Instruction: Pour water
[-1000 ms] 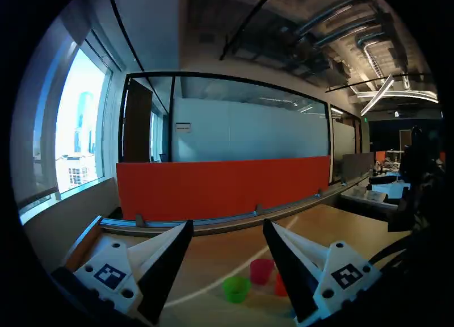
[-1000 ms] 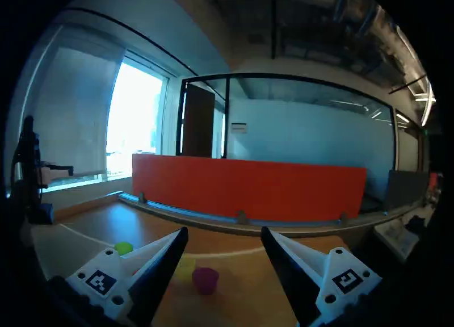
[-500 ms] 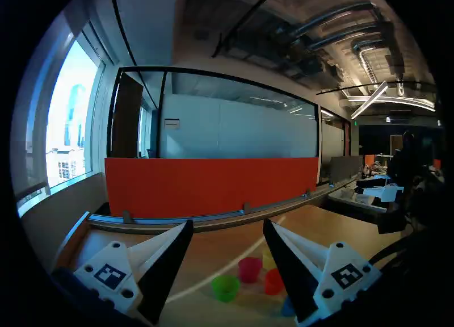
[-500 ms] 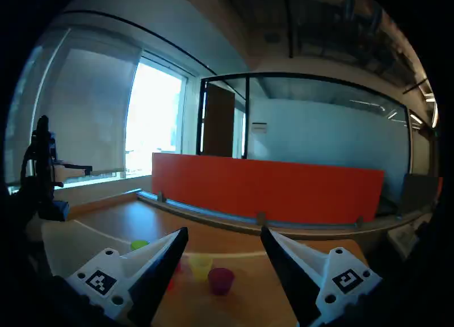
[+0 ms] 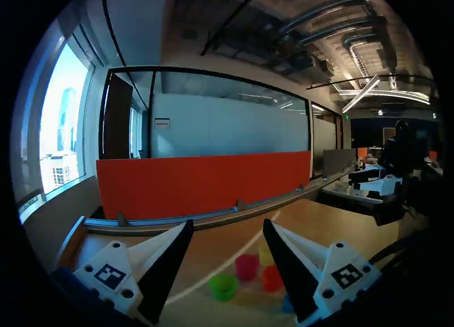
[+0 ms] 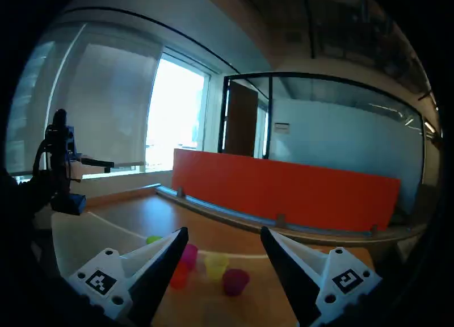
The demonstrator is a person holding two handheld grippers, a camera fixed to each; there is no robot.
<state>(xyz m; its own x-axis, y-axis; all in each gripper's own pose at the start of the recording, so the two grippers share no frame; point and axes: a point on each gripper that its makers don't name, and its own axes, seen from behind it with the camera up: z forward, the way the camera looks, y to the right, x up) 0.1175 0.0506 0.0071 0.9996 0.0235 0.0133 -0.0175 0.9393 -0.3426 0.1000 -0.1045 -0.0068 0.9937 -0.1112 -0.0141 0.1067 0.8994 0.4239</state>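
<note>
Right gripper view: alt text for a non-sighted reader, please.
The right claw hangs open and empty over a wooden table, with small plastic cups grouped below it: green cup, pink cup, red cup, yellow cup, purple cup. An orange partition panel and a bright window stand behind.

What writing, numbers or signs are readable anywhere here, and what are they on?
No text is readable.
Sheet on the glass wall: print too small and blurred to read.
Square black-and-white markers on the left hand-held gripper and the right hand-held gripper: patterns, not letters or numbers.
Coloured cups: no print visible.
</note>
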